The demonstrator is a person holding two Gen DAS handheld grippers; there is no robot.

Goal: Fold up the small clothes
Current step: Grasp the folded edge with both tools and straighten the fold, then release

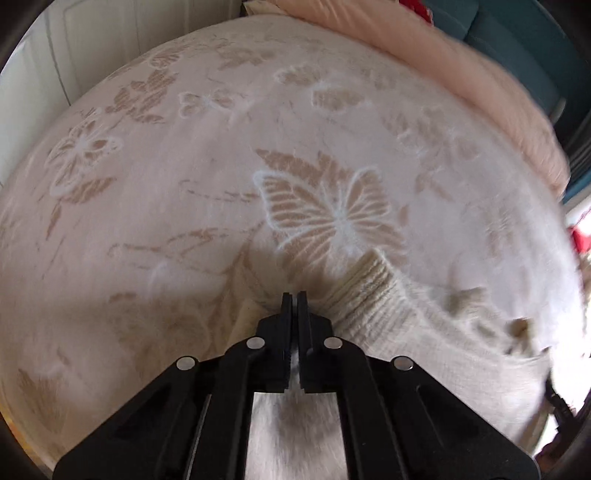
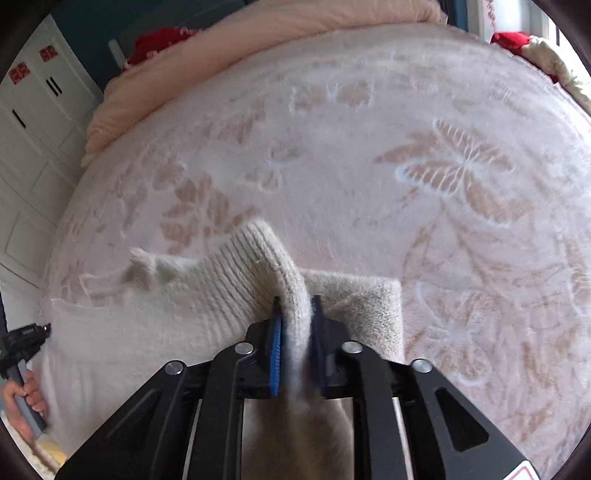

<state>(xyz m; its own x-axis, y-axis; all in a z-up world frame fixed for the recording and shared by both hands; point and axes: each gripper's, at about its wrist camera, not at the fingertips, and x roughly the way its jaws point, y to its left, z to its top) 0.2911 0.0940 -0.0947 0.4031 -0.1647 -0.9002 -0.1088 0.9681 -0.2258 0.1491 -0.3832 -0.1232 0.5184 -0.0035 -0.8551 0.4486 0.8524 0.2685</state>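
Note:
A small cream knit sweater [image 2: 207, 295] with a ribbed hem lies on a pale blanket with butterfly patterns [image 2: 369, 166]. My right gripper [image 2: 297, 306] is shut on a raised fold of the ribbed hem, which stands up between its blue-padded jaws. My left gripper [image 1: 294, 299] is shut on the sweater's edge; the ribbed knit [image 1: 373, 295] spreads to its right. The left gripper also shows at the left edge of the right wrist view [image 2: 26, 339], held in a hand.
The blanket [image 1: 258, 147] covers a bed. A peach duvet [image 2: 258, 33] is bunched along the far side. White cabinet doors [image 2: 29, 110] stand to the left. Red fabric [image 2: 159, 42] lies beyond the duvet.

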